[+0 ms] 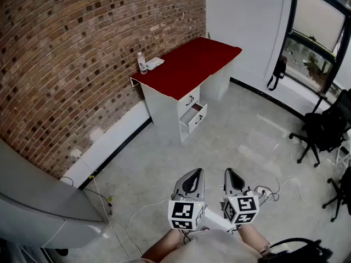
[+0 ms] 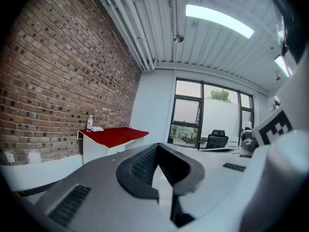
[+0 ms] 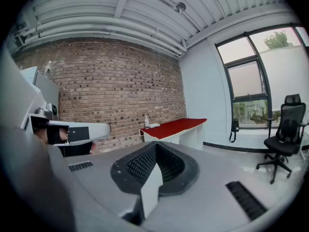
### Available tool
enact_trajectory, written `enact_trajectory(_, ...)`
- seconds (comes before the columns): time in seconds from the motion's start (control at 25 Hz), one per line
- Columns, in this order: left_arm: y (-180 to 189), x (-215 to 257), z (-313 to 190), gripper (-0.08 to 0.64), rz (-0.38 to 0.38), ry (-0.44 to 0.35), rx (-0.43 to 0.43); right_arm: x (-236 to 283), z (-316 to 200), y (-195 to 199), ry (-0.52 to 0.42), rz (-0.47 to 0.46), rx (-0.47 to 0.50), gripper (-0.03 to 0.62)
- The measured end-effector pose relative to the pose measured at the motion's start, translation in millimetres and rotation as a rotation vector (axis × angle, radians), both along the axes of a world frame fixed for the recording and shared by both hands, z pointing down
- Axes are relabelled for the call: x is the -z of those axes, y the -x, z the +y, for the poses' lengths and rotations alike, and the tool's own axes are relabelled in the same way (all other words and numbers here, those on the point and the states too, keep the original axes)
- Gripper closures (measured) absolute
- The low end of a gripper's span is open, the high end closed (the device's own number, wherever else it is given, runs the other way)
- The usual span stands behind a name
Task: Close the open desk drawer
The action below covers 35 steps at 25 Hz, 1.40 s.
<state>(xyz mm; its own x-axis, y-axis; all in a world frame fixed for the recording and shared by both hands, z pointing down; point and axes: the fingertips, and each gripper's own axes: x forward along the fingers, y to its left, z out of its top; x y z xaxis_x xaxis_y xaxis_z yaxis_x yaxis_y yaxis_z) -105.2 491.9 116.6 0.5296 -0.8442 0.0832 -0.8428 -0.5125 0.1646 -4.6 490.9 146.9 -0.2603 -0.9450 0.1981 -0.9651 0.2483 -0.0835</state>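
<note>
The left gripper [image 1: 196, 172] and right gripper [image 1: 230, 172] each have jaws pressed together on nothing, well apart from the red-topped desk [image 1: 192, 64]. Its lower drawer [image 1: 193, 117] stands pulled out, contents too small to tell. In both gripper views the grippers' own bodies hide the drawer.

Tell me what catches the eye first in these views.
A red-topped desk stands against the brick wall, with its lower drawer pulled open. The left gripper and right gripper are far back from it over the floor, jaws together and empty.
</note>
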Motion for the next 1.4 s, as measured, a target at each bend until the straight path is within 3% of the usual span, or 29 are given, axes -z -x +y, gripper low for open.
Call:
enact_trajectory(0.52, 19, -4, -10, 0.552, 0.006, -0.001, -0.001, -1, -9, 17, -0.018, -0.012, -0.004, 0.594)
enact_trajectory(0.92, 15, -15, -26, 0.552, -0.004, 0.021, -0.051, -18, -18, 2, 0.024, -0.049, -0.098, 0.594)
enact_trajectory(1.4, -21, -20, -105, 0.552, -0.012, 0.024, -0.027, -29, -99, -33, 0.032, -0.050, -0.072, 0.594)
